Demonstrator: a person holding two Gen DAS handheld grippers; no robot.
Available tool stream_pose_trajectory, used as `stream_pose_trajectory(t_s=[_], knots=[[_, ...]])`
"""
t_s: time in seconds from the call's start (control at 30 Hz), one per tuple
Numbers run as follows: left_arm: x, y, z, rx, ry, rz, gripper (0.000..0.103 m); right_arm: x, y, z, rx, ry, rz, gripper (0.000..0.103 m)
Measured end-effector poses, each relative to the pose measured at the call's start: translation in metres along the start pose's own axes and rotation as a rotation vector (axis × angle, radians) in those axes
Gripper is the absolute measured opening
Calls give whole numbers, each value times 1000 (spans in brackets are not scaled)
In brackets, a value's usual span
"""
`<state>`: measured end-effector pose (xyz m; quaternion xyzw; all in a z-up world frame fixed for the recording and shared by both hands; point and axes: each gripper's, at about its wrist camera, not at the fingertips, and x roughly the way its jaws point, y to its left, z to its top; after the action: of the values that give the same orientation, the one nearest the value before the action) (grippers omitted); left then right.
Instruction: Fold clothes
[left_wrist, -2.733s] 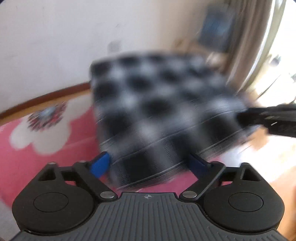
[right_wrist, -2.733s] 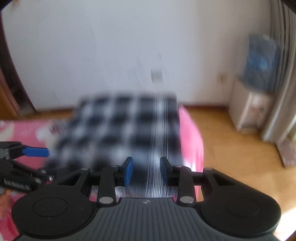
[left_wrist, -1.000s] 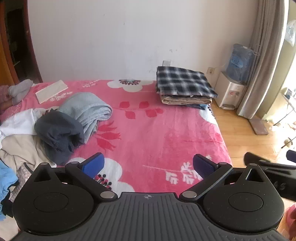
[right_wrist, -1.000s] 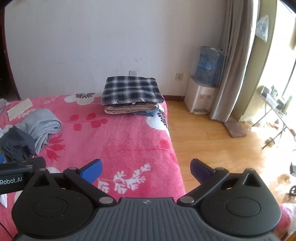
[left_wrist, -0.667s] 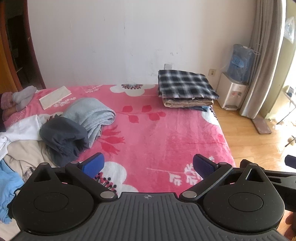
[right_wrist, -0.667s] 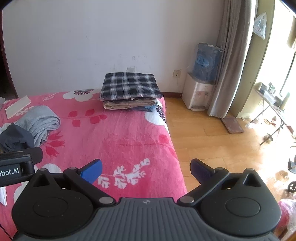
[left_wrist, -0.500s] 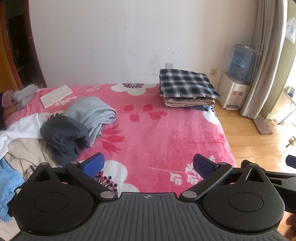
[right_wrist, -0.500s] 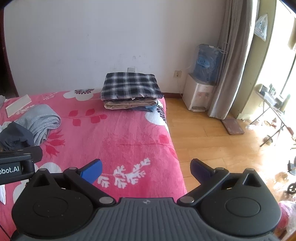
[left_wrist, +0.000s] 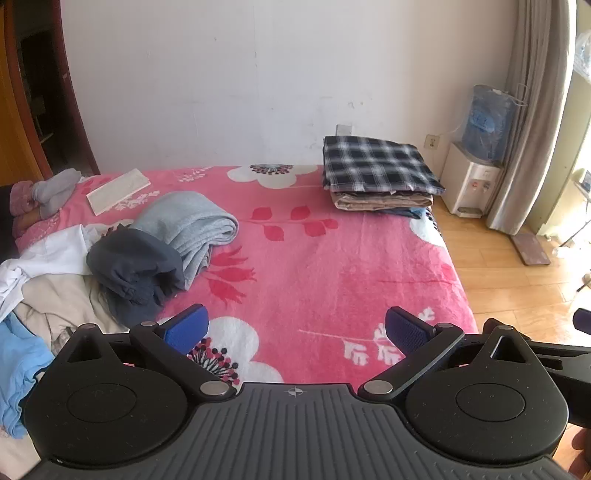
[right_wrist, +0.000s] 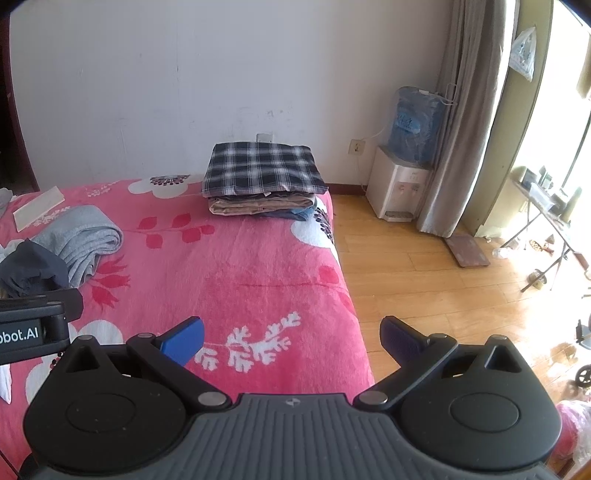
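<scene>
A folded black-and-white plaid shirt (left_wrist: 376, 164) (right_wrist: 260, 168) tops a stack of folded clothes (left_wrist: 380, 201) at the bed's far right corner. On the left lies a loose heap: a light grey garment (left_wrist: 192, 225) (right_wrist: 79, 232), a dark grey one (left_wrist: 135, 266), white and beige pieces (left_wrist: 48, 291), and a light blue one (left_wrist: 18, 369). My left gripper (left_wrist: 295, 328) hangs open over the near part of the pink floral bedspread (left_wrist: 332, 266), holding nothing. My right gripper (right_wrist: 291, 338) is open too, above the bed's near right edge.
A white pad (left_wrist: 118, 190) and socks (left_wrist: 55, 188) lie at the bed's far left. A water dispenser (right_wrist: 404, 162) and a curtain (right_wrist: 461, 118) stand by the wall at right. Wooden floor (right_wrist: 424, 288) runs along the bed's right side, with a folding stand (right_wrist: 546, 229) near the window.
The plaid shirt, close and blurred between both grippers 2.7 s ago, now rests on the stack. Both grippers have pulled back to the near side of the bed and opened wide.
</scene>
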<state>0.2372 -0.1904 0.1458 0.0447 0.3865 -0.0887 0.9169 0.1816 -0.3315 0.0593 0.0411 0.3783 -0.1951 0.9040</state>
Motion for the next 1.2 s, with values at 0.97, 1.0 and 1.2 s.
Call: stream_pose_trajectory(t_s=[0.97,1.0,1.2], knots=[[-8,-13,7,23,-34,-26,103,-5,-10,2,4,-10,-10,103],[-9,-14,8,24,-38,-30,103,-5,-10,2,4,-10,-13,103],[-10,-25,10,44,-53,-50,103,-8,-20,2,14,-15,-39,103]])
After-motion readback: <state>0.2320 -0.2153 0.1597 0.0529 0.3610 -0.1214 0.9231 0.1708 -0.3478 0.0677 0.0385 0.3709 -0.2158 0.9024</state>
